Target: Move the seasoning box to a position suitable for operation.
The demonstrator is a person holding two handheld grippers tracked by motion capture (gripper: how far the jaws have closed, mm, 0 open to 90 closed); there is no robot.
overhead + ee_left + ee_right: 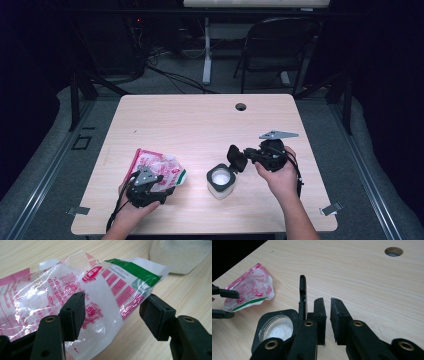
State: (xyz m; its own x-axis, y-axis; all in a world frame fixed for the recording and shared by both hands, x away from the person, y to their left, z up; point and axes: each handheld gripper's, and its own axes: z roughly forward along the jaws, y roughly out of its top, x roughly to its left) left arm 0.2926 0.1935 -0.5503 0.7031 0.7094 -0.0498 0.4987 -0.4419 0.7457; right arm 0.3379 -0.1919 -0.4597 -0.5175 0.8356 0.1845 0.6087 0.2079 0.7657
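A crumpled clear bag [157, 170] printed in red and green lies at the table's front left. My left gripper [152, 177] straddles its near end. In the left gripper view the bag [100, 290] lies between the wide-open jaws of that gripper [113, 310], and the right pad stands just off it. A small clear jar [221, 181] with white powder stands front centre, its black hinged lid [236, 158] flipped up. My right gripper [246, 156] is beside that lid. In the right gripper view its pads [327, 307] leave a narrow empty gap, with the lid [302, 297] outside the left jaw and the jar [275, 327] below.
A round cable hole [241, 106] sits near the wooden table's [200, 120] far edge. A folding chair [280, 45] and a desk leg stand beyond the table. The person's hands come in over the front edge.
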